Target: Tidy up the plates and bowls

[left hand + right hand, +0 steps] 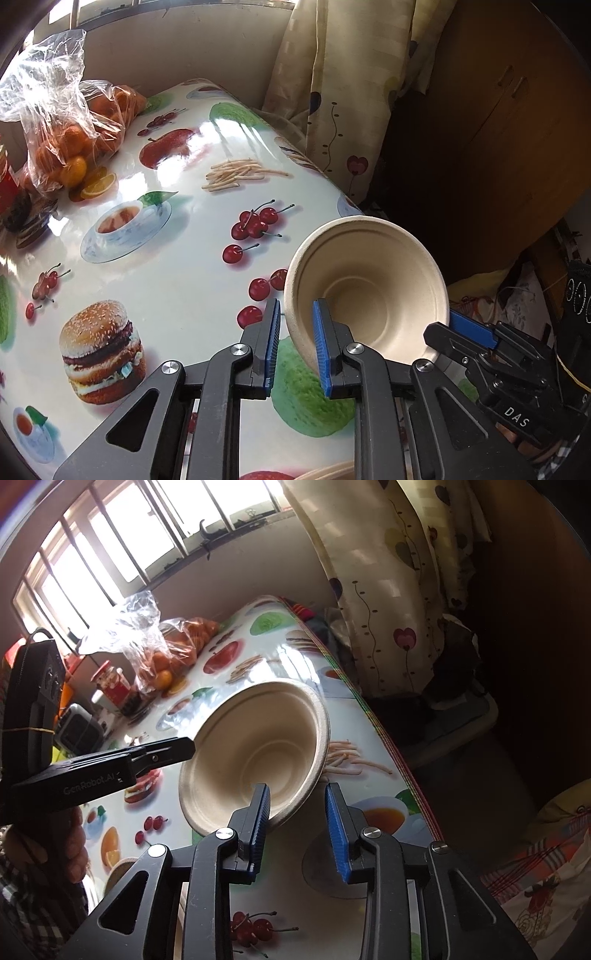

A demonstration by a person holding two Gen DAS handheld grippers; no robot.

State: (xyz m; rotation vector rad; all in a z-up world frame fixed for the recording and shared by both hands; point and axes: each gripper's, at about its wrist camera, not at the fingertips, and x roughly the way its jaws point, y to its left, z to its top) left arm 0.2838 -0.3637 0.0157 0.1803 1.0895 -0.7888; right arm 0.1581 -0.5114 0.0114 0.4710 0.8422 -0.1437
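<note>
Subject of inspection: one beige moulded-fibre bowl [369, 277], unmarked, with no stamp or lettering legible on its inner face. It sits tilted, its mouth turned toward both cameras, above the near right part of the table [177, 266], close to the table's edge. The left gripper [295, 306] is closed onto the bowl's left wall, one blue ribbed pad inside the bowl and the other against the outside. The right gripper [296, 786] is closed onto the opposite rim. The left wrist view shows its fingers bracketing the rim tightly, though its own view leaves a thin strip of table showing between the outer pad and the rim. Legible writing: "DAS" in pale capitals on the right gripper's black body, and "GenRobot.AI" along the left gripper's finger as seen from the right wrist. The table carries a glossy white cloth printed with a hamburger, cherries, chips, an apple and a cup of tea on a saucer; no text is readable on it. At the far left of the table lies a clear plastic bag of oranges [74, 147]. Beside it stands a red-lidded jar [110, 686] whose label is too small to read. A cream curtain [332, 92] with heart motifs hangs beyond the table's far edge, and a barred window [110, 546] runs above. A person's hand [77, 849], with a checked sleeve below it, holds the left gripper.
</note>
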